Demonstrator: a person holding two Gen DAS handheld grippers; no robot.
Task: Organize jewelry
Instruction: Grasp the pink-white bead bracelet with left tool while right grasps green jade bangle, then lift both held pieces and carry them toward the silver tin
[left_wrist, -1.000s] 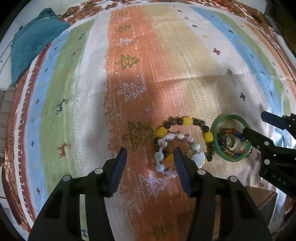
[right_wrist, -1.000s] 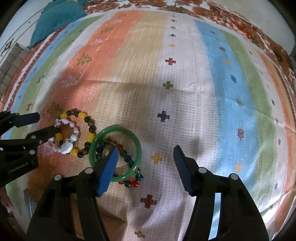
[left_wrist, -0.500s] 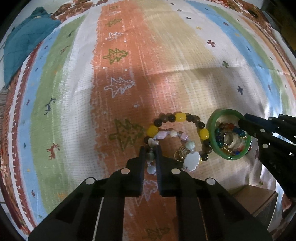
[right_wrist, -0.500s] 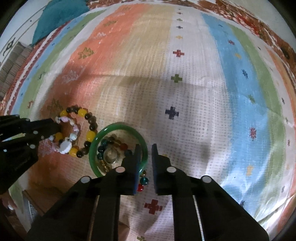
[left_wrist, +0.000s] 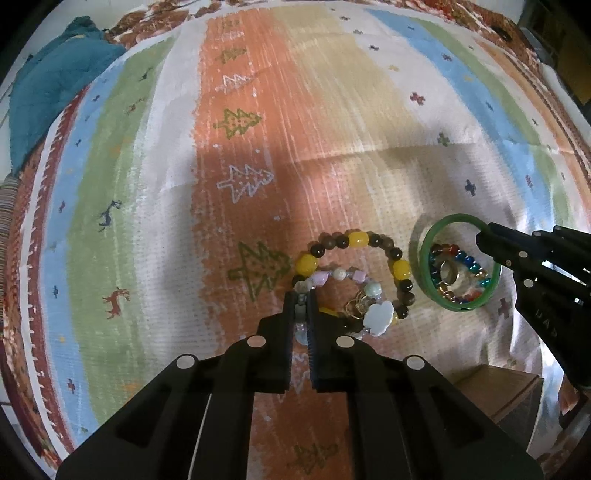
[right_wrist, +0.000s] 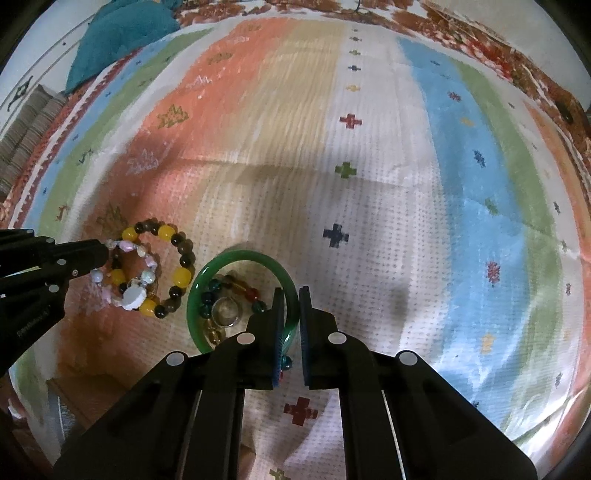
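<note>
1. A striped cloth (left_wrist: 332, 122) covers the surface, jewelry lying near its front edge.
2. The left gripper (left_wrist: 301, 295) has just closed on the pastel bracelet (left_wrist: 343, 275).
3. The right gripper (right_wrist: 291, 295) has just clamped the green bangle (right_wrist: 207, 280).

Right gripper (right_wrist: 291, 295): pinched on green bangle (right_wrist: 207, 277)
Inside bangle: coloured bead bracelet (right_wrist: 255, 293), ring (right_wrist: 226, 312)
Left of tongs: yellow-brown bead bracelet (right_wrist: 181, 275), left gripper (right_wrist: 105, 253)
</note>
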